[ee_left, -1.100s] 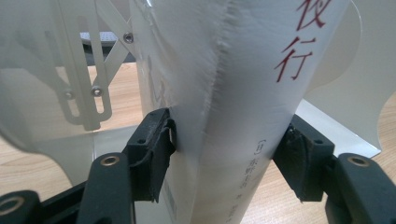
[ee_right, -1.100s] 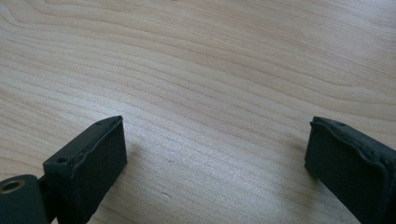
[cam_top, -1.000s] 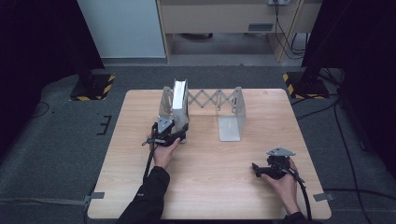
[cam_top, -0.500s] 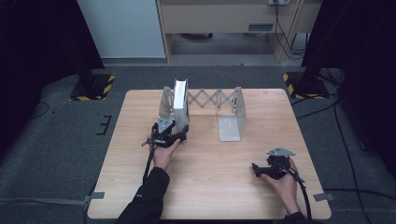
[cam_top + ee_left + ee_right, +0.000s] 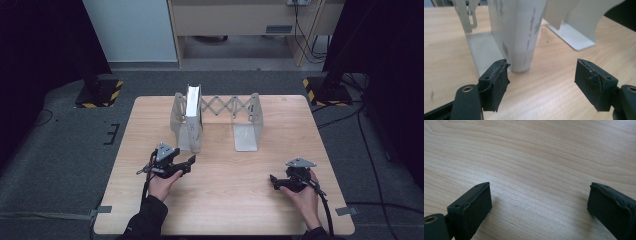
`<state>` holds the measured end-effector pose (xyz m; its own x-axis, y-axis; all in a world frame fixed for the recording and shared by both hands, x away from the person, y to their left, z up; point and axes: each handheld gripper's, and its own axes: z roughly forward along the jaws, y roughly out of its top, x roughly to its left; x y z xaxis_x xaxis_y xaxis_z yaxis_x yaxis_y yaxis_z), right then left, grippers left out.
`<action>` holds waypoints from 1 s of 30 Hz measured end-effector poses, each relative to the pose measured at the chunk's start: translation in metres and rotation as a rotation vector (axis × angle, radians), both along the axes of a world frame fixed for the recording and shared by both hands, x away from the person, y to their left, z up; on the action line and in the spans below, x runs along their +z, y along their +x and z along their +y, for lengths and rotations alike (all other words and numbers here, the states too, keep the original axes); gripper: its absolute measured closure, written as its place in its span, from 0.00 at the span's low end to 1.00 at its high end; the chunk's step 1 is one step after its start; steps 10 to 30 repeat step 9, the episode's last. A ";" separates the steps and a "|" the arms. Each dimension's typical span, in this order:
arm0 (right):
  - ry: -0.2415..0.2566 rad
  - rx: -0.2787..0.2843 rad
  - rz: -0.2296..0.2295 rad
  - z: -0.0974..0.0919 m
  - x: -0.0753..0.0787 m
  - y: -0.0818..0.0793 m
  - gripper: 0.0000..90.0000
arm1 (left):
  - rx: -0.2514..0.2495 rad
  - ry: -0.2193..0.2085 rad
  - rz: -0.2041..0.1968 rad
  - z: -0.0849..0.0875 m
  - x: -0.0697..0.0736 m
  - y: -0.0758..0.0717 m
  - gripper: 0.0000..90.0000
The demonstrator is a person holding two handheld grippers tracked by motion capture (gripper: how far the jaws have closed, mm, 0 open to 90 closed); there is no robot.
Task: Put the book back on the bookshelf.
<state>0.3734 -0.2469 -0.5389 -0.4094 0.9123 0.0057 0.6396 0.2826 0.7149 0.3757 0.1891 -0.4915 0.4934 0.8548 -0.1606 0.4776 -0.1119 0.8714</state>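
Note:
A white book (image 5: pixel 194 112) stands upright at the left end of a pale metal expanding rack (image 5: pixel 226 106) at the back of the wooden table (image 5: pixel 225 210). My left gripper (image 5: pixel 189 165) rests in front of the book, open and apart from it. In the left gripper view the book (image 5: pixel 516 32) rises just beyond the empty gap of the left gripper (image 5: pixel 541 72), on the rack's left base plate (image 5: pixel 481 47). My right gripper (image 5: pixel 273 182) lies near the table's front right, open, with bare wood showing between its jaws in the right gripper view (image 5: pixel 539 195).
The rack's right end plate (image 5: pixel 247 130) stands with nothing in it, seen also in the left gripper view as the right end plate (image 5: pixel 574 37). Dark carpet surrounds the table. Stands with yellow-black bases (image 5: pixel 100 95) sit beyond the far corners.
My left gripper has drawn back from the book toward the table's front and now stands open. The book stays upright in the rack. The right gripper has not moved.

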 end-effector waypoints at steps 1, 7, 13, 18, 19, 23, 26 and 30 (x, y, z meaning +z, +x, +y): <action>0.000 0.000 -0.001 0.000 0.000 0.000 0.06 | -0.002 0.002 0.009 0.002 -0.002 -0.003 0.29; 0.001 -0.008 0.003 0.000 0.000 -0.001 0.07 | 0.008 0.017 0.068 0.019 -0.010 -0.014 0.27; 0.005 -0.013 0.002 0.000 0.000 -0.001 0.08 | 0.018 0.025 0.074 0.022 -0.011 -0.016 0.27; 0.005 -0.013 0.002 0.000 0.000 -0.001 0.08 | 0.018 0.025 0.074 0.022 -0.011 -0.016 0.27; 0.005 -0.013 0.002 0.000 0.000 -0.001 0.08 | 0.018 0.025 0.074 0.022 -0.011 -0.016 0.27; 0.005 -0.013 0.002 0.000 0.000 -0.001 0.08 | 0.018 0.025 0.074 0.022 -0.011 -0.016 0.27; 0.005 -0.013 0.002 0.000 0.000 -0.001 0.08 | 0.018 0.025 0.074 0.022 -0.011 -0.016 0.27; 0.005 -0.013 0.002 0.000 0.000 -0.001 0.08 | 0.018 0.025 0.074 0.022 -0.011 -0.016 0.27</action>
